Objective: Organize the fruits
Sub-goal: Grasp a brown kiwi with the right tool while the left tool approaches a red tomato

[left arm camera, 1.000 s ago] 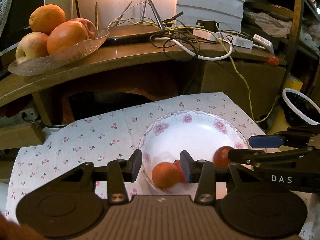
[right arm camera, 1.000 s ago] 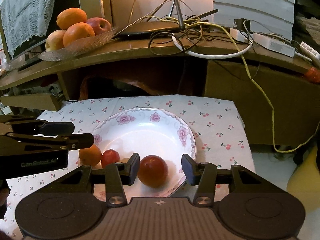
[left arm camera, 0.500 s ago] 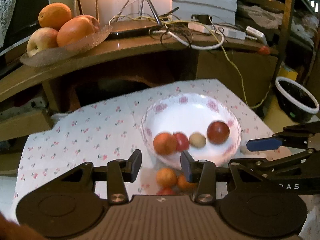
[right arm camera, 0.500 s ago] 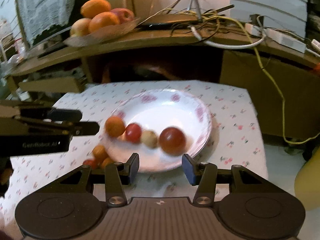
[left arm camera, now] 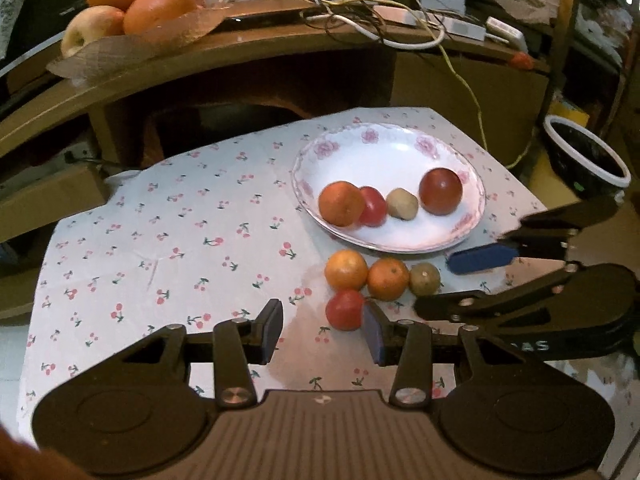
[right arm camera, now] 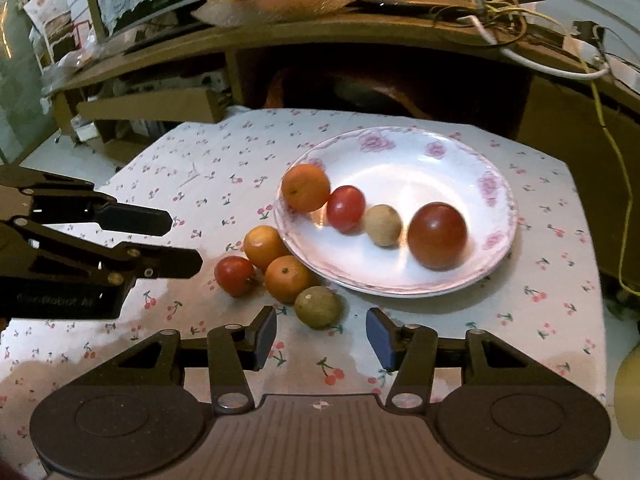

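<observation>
A low table under a cherry-print cloth takes up most of the space, with a wooden shelf behind it carrying a glass dish of large fruit. On the table sits a flowered white plate holding four fruits in a row: an orange at its left rim, a small red fruit, a pale tan one, and a big dark red one. Just beside the plate's near edge, four loose fruits cluster on the cloth. The left gripper hangs above the cloth with its jaws parted and empty, the right one close to a red fruit. The right gripper has jaws that have just been opening, nothing gripped, a greenish fruit just ahead of them.
</observation>
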Demonstrator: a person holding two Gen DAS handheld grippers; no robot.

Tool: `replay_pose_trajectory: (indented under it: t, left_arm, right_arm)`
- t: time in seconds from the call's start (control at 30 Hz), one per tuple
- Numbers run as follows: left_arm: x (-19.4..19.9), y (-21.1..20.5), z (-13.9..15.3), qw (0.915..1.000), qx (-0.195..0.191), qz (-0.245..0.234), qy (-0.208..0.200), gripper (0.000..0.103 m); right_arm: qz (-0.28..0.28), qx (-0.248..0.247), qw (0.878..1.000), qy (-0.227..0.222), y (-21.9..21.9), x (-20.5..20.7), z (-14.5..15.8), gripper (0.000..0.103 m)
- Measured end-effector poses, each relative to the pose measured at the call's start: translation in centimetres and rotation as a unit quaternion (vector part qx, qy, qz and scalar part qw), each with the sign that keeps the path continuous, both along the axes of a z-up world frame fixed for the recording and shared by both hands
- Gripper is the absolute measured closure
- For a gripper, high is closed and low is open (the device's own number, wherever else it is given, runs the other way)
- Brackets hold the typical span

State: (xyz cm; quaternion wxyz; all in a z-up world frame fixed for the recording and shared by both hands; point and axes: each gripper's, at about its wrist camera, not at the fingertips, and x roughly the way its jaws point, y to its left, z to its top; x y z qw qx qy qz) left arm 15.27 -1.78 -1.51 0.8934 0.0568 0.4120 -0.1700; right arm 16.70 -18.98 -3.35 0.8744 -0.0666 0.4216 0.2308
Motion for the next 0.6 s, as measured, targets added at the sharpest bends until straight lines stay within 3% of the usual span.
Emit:
replay_pose_trajectory:
  t: [0.2,0.37,0.6]
  left_arm:
    - [0.3,-0.8,-0.8,0.9997,0.006,-0.023,0.007,0.055]
    - [1.0,-1.3,-1.5,0.9995,0.008,-0.029,0.008,0.055]
    - [2.0,-1.8,-2.9,0.9995,0.013,-0.025,0.013,0.055]
  right_arm:
    - [0.012,-0.012,1.000,0.007,1.0,0.5,-0.9,0.056]
    - [0.011,-0.010,1.000,0.008,0.8,0.8,-0.8,0.076]
    - [-0.002,-0.008,1.000,0.013,-0.2,0.7,-0.5,0.077]
